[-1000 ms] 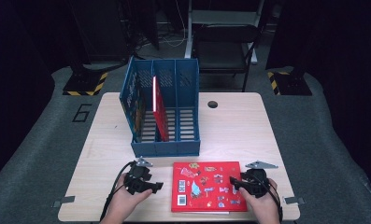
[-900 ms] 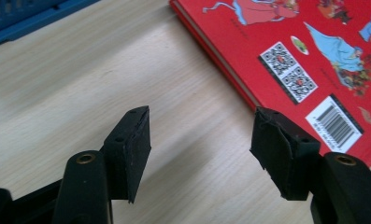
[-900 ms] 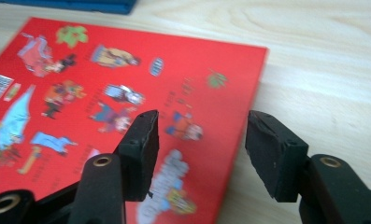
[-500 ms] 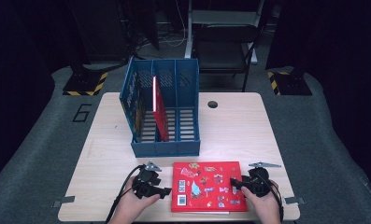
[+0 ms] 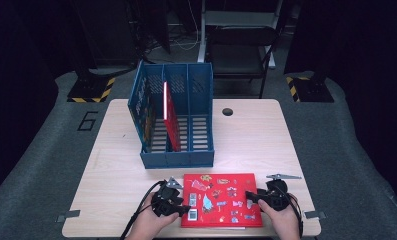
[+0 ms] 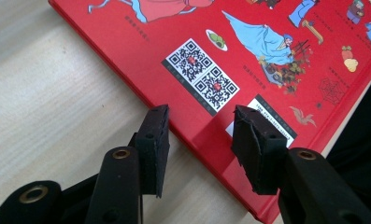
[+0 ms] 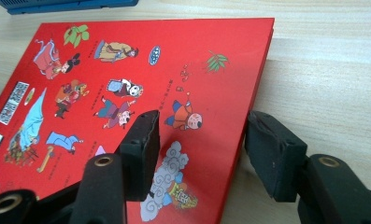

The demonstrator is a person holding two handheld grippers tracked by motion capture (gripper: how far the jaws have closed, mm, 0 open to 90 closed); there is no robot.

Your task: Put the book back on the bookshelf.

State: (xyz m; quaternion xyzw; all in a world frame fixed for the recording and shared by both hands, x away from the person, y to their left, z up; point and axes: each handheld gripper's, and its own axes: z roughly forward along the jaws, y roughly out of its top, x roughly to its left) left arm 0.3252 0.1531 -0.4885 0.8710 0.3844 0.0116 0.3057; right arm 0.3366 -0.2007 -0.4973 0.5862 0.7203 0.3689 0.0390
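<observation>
A red picture book [image 5: 221, 200] lies flat near the table's front edge, its cover showing cartoon figures and QR codes [image 6: 202, 74]. My left gripper [image 5: 182, 206] is open at the book's left edge. In the left gripper view [image 6: 201, 140] one jaw is over the wood, the other over the red book [image 6: 267, 56]. My right gripper [image 5: 251, 196] is open at the book's right edge. In the right gripper view [image 7: 202, 144] that edge of the book [image 7: 127, 70] runs between the jaws.
A blue three-slot file rack [image 5: 176, 160] stands mid-table behind the book, with a red book [image 5: 170, 117] upright in it and another [image 5: 147, 112] in its left slot. A cable hole [image 5: 228, 111] sits right of it. A chair [image 5: 241, 45] stands beyond the table [image 5: 111, 190].
My left gripper has slid right, up to the book's left edge. The right gripper has barely moved. The book lies where it was.
</observation>
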